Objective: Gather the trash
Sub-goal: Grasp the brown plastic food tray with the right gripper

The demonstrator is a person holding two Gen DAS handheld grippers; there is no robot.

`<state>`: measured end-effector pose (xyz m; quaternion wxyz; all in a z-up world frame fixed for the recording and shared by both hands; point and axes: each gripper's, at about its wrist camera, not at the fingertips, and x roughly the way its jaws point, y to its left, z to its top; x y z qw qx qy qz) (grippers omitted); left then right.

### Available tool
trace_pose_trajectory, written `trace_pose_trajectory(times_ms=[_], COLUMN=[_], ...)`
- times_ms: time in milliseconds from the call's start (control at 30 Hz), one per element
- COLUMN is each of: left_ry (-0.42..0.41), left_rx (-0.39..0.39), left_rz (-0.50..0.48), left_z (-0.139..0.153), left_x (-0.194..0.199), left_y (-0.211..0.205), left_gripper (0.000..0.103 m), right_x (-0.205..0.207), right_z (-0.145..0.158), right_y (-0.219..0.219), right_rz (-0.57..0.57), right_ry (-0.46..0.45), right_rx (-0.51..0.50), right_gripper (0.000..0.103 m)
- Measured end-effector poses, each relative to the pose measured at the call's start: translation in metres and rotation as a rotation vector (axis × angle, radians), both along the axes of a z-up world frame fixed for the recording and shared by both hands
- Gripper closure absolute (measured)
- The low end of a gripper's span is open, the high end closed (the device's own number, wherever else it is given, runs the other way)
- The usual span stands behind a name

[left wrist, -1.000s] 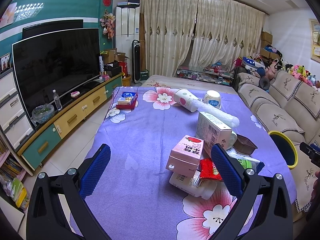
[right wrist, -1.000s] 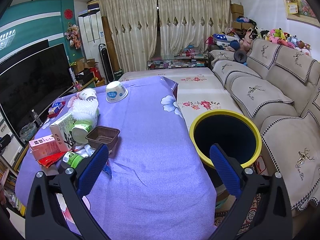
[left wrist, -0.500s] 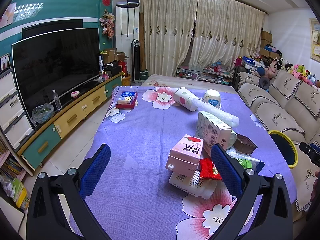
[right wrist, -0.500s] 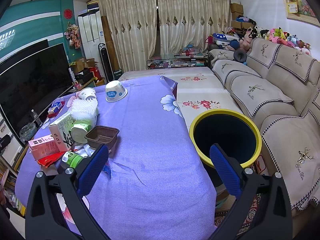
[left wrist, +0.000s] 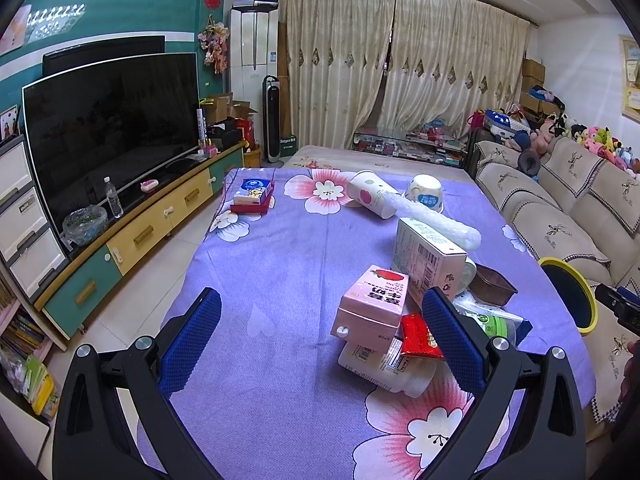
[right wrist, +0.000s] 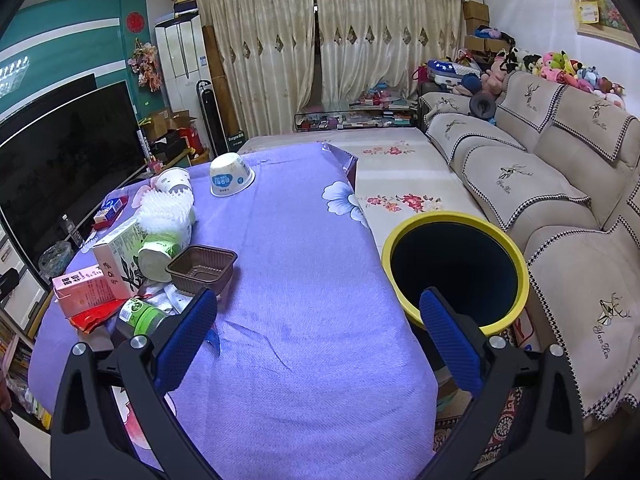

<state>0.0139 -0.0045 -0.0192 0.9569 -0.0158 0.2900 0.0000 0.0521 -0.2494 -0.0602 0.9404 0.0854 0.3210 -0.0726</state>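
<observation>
While both tongs [left wrist: 320, 336] [right wrist: 318, 334] gape wide, empty: purple floral cloth [right wrist: 304, 248] w/ trash pile, yellow-rimmed bin [right wrist: 516, 264] beside sofa [right wrist: 560, 168].

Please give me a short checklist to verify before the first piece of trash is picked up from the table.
1. Left gripper open and empty: ok, jaws wide apart, nothing between them.
2. Right gripper open and empty: ok.
3. Trash bin open and beside the table: ok, yellow rim clear, dark inside; whether it is empty, cannot tell.
4. Nearest item free to grasp: not ok, the pink carton lies on top of a white bottle and against a red wrapper.
5. Brown tray free to grasp: ok, it sits at the edge of the pile, nothing on it.
</observation>
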Motion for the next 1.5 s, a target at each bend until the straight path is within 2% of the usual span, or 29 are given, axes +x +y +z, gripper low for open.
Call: trace_pose_trajectory(times_ms=[167, 433, 467, 533, 567, 633, 700, 800, 1167, 1300, 1500], left_ry=[0.01, 0.03, 0.032, 0.036, 0.039, 0.045, 0.05, 0.056, 0.07, 0.07, 0.064], left_rx=[-0.002, -0.009, -0.01, -0.013, -0.016, -0.018, -0.018, -0.017, -0.02, -0.021, -0.028], left_rz=[0.001, 0.003, 0.005, 0.009, 0.012, 0.015, 0.017, 0.018, 0.007, 0.006, 0.006], left_z=[-0.003, -0.008, -0.009, -0.011, -0.012, -0.014, -0.016, -0.018, -0.028, -0.029, -0.029], left_x=[0.005, 0.012, 0.013, 0.016, 0.017, 0.019, 0.022, 0.027, 0.035, 0.036, 0.038], left_y=[0.0, 0.004, 0.005, 0.007, 0.009, 0.011, 0.011, 0.012, 0.012, 0.012, 0.012], left_gripper=[0.004, 0.004, 0.004, 0.004, 0.004, 0.004, 0.004, 0.004, 0.004, 0.004, 0.004], right_x=[0.012, 0.057, 0.066, 0.08, 0.087, 0.101, 0.115, 0.13, 0.156, 0.157, 0.148], right_z=[-0.002, -0.011, -0.014, -0.02, -0.023, -0.029, -0.036, -0.043, -0.069, -0.075, -0.066], right_y=[0.003, 0.018, 0.021, 0.025, 0.026, 0.03, 0.034, 0.042, 0.062, 0.063, 0.057], right_rz=[0.021, 0.085, 0.095, 0.107, 0.111, 0.127, 0.15, 0.171, 0.22, 0.228, 0.224], right_ry=[0.01, 0.044, 0.058, 0.084, 0.097, 0.116, 0.141, 0.168, 0.265, 0.264, 0.219], right_rx=[0.007, 0.035, 0.042, 0.05, 0.05, 0.064, 0.098, 0.115, 0.14, 0.169, 0.196], right_gripper=[0.006, 0.007, 0.012, 0.03, 0.034, 0.05, 0.056, 0.072, 0.077, 0.096, 0.098])
